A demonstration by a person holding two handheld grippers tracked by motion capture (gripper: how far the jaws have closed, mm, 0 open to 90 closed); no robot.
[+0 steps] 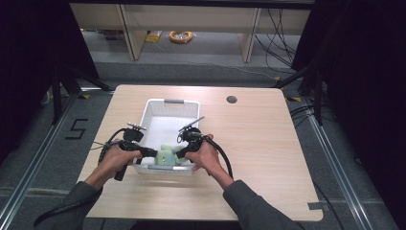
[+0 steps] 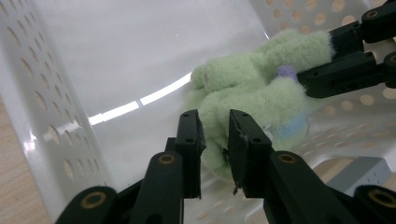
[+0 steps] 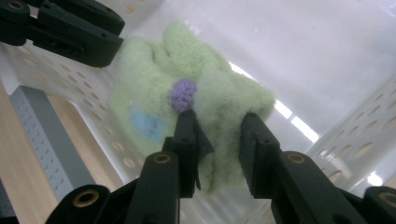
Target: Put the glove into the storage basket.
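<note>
- High view: a white perforated basket [image 1: 158, 108] stands on the pale wooden surface [image 1: 258, 153], left of the frame's centre. A light green plush toy [image 1: 166, 155] lies inside the basket against its near wall. The left gripper [image 1: 154, 153] reaches in from the left of the toy and the right gripper [image 1: 178, 152] from the right, so the toy sits between their tips. The left hand [image 1: 115, 159] and right hand [image 1: 205, 155] hold the grippers at the basket's near edge.
- Left gripper view: the left gripper [image 2: 214, 137] rises from the bottom centre, its jaws narrowly apart and pressed on a fold of the plush toy [image 2: 254, 91], which fills the centre right of the frame. The right gripper [image 2: 332, 58] enters from the upper right, its jaws closed on the toy's far end, next to a small purple knob [image 2: 286, 71]. The basket [image 2: 44, 116] wall runs down the left.
- Right gripper view: the right gripper [image 3: 218, 135] comes up from the bottom centre, jaws partly closed and squeezing the plush toy [image 3: 149, 79] between them. The purple knob [image 3: 183, 93] sits just above its left jaw, and a pale blue patch [image 3: 145, 123] shows lower left. The left gripper [image 3: 109, 37] grips the toy from the upper left. The basket [image 3: 355, 144] wall shows at the right.
</note>
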